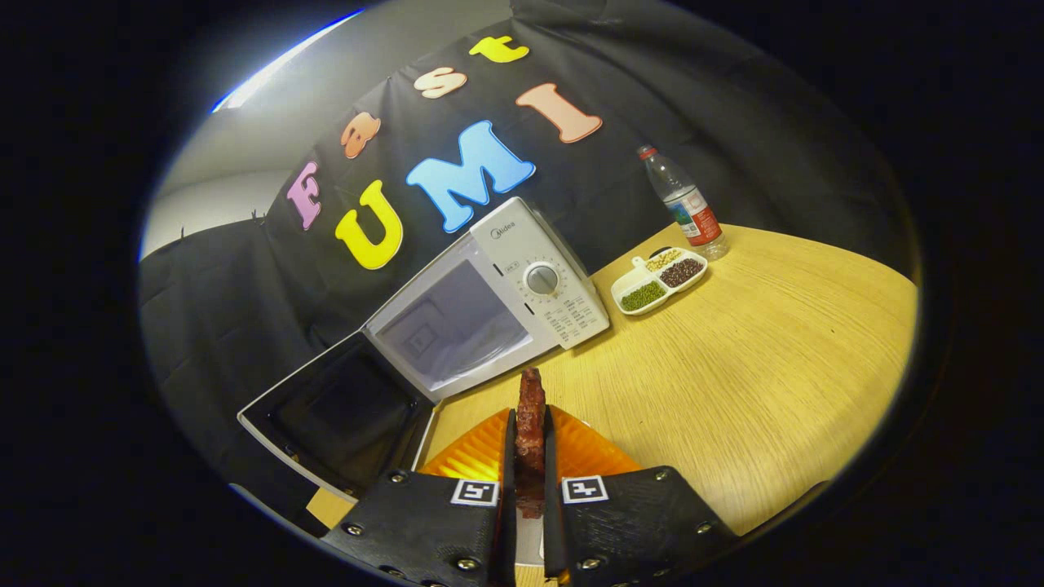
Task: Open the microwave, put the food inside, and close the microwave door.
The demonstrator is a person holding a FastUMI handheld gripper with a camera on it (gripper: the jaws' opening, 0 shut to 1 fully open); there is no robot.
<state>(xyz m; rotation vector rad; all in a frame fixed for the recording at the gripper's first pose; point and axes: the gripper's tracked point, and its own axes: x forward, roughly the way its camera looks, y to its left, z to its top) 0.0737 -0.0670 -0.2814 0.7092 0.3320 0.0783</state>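
A white microwave stands on the wooden table against the booth wall, its door swung open toward me on the left and the cavity showing bare. My gripper is shut on a dark red-brown strip of food, held upright between both fingers. The food's top pokes out beyond the fingertips, a short way in front of the microwave's lower front edge. An orange plate lies on the table right under the fingers.
A white divided dish with green, dark and pale beans sits to the right of the microwave. A clear water bottle with a red cap stands just behind it. Bare table spreads to the right.
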